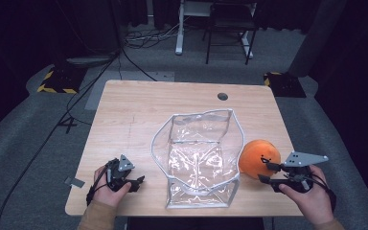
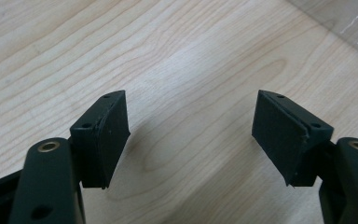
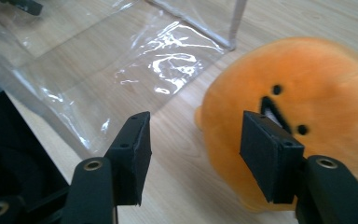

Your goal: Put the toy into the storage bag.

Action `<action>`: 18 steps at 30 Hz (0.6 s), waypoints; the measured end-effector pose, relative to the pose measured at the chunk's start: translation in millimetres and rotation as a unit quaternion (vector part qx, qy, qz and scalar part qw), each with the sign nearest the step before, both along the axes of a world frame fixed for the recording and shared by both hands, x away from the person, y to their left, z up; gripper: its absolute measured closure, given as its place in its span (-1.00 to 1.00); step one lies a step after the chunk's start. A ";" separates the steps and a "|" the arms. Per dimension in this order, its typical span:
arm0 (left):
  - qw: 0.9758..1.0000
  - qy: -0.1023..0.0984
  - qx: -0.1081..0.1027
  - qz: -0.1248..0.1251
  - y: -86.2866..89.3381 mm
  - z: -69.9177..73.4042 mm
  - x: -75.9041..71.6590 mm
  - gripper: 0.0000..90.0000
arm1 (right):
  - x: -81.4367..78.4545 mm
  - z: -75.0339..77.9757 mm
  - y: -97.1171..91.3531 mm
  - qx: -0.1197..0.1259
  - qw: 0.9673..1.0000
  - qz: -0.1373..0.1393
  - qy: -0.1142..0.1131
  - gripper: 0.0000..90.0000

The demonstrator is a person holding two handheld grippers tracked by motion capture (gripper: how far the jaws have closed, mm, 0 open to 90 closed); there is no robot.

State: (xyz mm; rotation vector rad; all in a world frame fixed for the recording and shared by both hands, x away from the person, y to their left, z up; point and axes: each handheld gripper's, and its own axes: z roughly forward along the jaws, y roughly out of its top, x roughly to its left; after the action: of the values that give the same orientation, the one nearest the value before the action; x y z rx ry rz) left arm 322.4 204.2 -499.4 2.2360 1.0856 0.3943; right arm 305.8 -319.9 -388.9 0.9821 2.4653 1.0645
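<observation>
A clear plastic zip bag [image 1: 199, 158] with a white rim stands open in the middle of the wooden table [image 1: 134, 110]. A round orange plush toy [image 1: 258, 155] with a small dark face sits just right of it. My right gripper [image 1: 267, 172] is at the toy's near side, jaws open. In the right gripper view the gripper [image 3: 196, 149] has bare table in its gap, the plush [image 3: 317, 88] lies behind the right jaw, and the bag [image 3: 121, 60] lies off to the left. My left gripper [image 1: 136, 182] rests low near the front edge, left of the bag, open [image 2: 191, 135] over bare wood.
A round cable hole [image 1: 223, 96] sits near the table's far edge. Beyond the table stand a chair and desk legs [image 1: 227, 33], with cables on the grey floor. A black and yellow floor mount [image 1: 57, 81] lies at the far left.
</observation>
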 end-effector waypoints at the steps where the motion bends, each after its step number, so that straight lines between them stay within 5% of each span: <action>1: 1.000 0.002 -0.001 0.004 2.8 -0.9 0.3 -0.39 | 2.2 2.4 -1.6 -0.003 1.000 -0.003 0.000 -0.03; 6: 1.000 0.002 -0.014 0.014 12.1 -5.3 -0.7 -0.40 | 14.4 19.9 -7.9 -0.032 0.999 -0.010 0.001 -0.03; 18: 0.999 -0.026 -0.038 0.014 22.0 -12.5 -2.7 -0.43 | 47.8 38.0 -21.3 -0.041 0.998 -0.029 0.024 -0.03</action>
State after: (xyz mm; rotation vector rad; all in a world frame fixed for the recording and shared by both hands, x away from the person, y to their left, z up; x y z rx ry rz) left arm 319.7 226.2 -511.9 2.1356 1.0869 0.4141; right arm 353.6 -341.2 -350.9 1.0588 2.4814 0.9246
